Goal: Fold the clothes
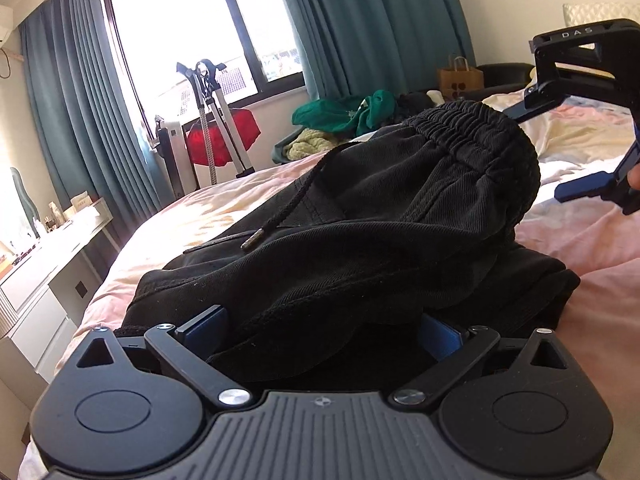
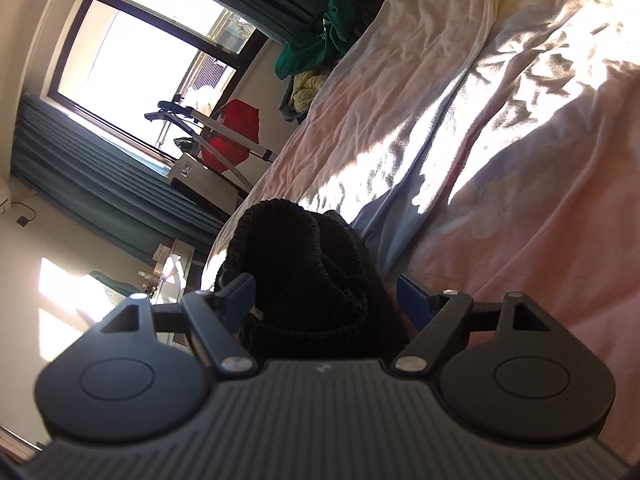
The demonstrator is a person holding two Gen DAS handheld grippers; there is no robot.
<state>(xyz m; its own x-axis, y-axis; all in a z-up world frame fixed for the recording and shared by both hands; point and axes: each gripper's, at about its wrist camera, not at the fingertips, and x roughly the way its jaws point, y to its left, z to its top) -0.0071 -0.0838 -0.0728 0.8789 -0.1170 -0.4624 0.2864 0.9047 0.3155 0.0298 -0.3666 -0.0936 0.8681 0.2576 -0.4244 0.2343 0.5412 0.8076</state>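
Left gripper (image 1: 320, 332) jaws wide, black shorts (image 1: 360, 216) between, grip unclear. Right gripper (image 2: 326, 300) same at waistband (image 2: 280, 248). Shorts heaped on rumpled pink bed sheet (image 2: 520, 160); teal curtains (image 1: 80, 100), window (image 1: 180, 32) behind.

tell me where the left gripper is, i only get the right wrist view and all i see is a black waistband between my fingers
Observer: The left gripper is at the opposite end of the black trousers, jaws spread wide with cloth bunched between them.
Operator: is my right one actually gripping
Observer: It seems not. The left wrist view shows the right gripper open, one finger at the waistband, the other clear of the cloth.
Operator: anything loose
Observer: A drawstring hangs down the front, its metal tip resting on the fabric.
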